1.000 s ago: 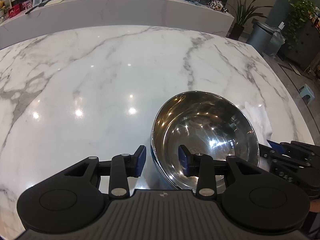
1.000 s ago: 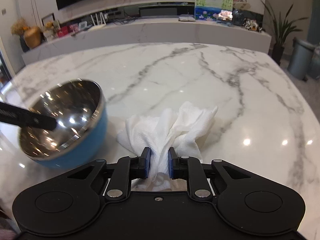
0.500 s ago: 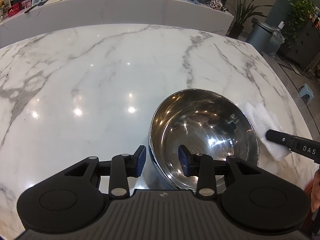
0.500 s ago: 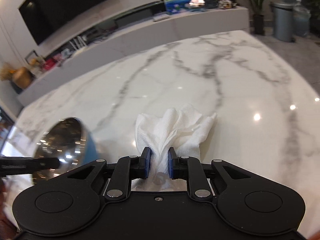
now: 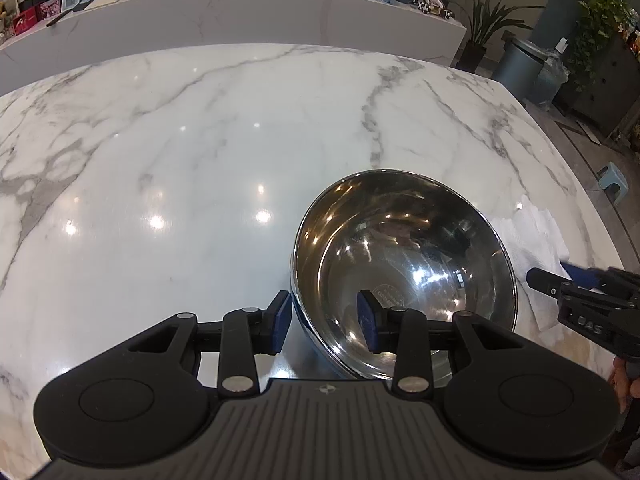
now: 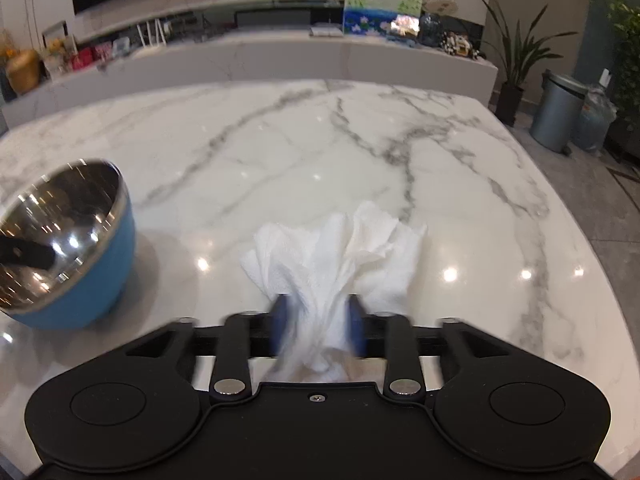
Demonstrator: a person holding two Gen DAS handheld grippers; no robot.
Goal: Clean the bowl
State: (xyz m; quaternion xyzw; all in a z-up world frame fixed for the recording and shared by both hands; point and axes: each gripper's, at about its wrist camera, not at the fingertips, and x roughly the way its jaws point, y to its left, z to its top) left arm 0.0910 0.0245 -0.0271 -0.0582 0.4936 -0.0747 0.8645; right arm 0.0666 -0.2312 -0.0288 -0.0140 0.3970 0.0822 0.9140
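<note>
Tissue (image 6: 336, 264) sits between the right tool's (image 6: 318, 330) just-widened jaws; left tool (image 5: 325, 322) still clamps the bowl (image 5: 404, 276).

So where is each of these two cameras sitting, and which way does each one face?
Left wrist: on the left gripper, angled down at the bowl, whose rim sits between its jaws; a bit of hand at right.
Right wrist: on the right gripper, angled down at the paper towel; jaws just opening around it.
Shared: bowl, towel, marble table, trash bin.

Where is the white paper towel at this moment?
In the right wrist view the paper towel lies on the marble table, right of the bowl, between the jaws of the right gripper, which have just been opening.
</note>
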